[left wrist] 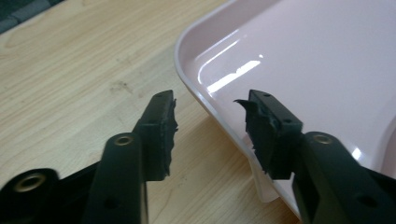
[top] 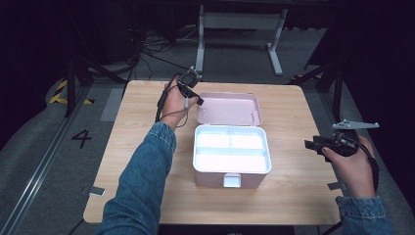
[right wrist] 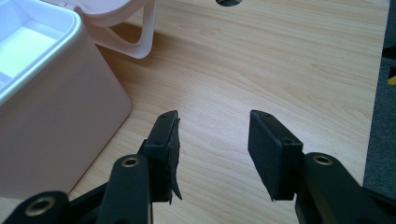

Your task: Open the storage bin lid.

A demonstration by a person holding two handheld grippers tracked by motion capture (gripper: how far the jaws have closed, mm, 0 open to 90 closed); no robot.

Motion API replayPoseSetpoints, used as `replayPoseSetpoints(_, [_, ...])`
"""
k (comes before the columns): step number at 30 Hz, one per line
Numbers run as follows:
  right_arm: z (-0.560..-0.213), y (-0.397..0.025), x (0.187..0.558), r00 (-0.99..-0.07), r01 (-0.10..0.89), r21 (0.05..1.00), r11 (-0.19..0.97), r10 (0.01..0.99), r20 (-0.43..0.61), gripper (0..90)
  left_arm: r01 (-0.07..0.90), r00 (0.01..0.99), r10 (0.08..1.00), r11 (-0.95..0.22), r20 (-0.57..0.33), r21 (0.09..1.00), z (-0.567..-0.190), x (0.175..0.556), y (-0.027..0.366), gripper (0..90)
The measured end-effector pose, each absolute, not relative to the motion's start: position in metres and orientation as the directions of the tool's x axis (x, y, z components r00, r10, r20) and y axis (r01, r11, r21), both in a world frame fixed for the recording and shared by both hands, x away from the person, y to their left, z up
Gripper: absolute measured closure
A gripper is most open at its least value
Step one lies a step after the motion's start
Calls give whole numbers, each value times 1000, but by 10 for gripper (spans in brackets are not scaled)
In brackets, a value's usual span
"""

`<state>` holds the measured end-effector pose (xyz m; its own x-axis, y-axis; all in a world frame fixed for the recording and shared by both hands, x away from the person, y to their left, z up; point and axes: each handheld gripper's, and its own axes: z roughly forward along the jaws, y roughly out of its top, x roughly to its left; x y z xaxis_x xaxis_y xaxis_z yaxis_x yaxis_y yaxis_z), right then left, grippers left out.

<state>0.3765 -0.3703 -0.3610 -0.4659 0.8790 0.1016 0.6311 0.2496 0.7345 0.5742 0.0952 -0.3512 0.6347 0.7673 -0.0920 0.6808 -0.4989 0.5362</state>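
Observation:
A pale pink box (top: 230,178) stands open at the table's middle, with a white divided tray (top: 231,149) inside and its lid (top: 229,108) laid back flat behind it. My left gripper (top: 194,100) is open at the lid's left corner; in the left gripper view its jaws straddle the lid's rim (left wrist: 196,93), one jaw outside over the wood and one over the lid's inner face. My right gripper (top: 309,144) is open above bare wood to the right of the box (right wrist: 51,121), holding nothing.
The wooden table (top: 142,161) has free room left and right of the box. The lid's handle (right wrist: 140,39) hangs by the box's back corner in the right gripper view. Beyond the table, a white desk frame (top: 240,29) and cables lie on the grey floor.

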Motion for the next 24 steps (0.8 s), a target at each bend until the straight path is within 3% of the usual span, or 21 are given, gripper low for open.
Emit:
replayPoseSetpoints(8, [-362,-366,379,-473,632,731,259,875,99,542,608,678,731,-501,-76,615,-320,548,106,501])
replayPoseSetpoints(24, [-356,-354,394,-503,619,738,269,857,109,527,459,757,653,-545,12,701,-266,445,142,504])
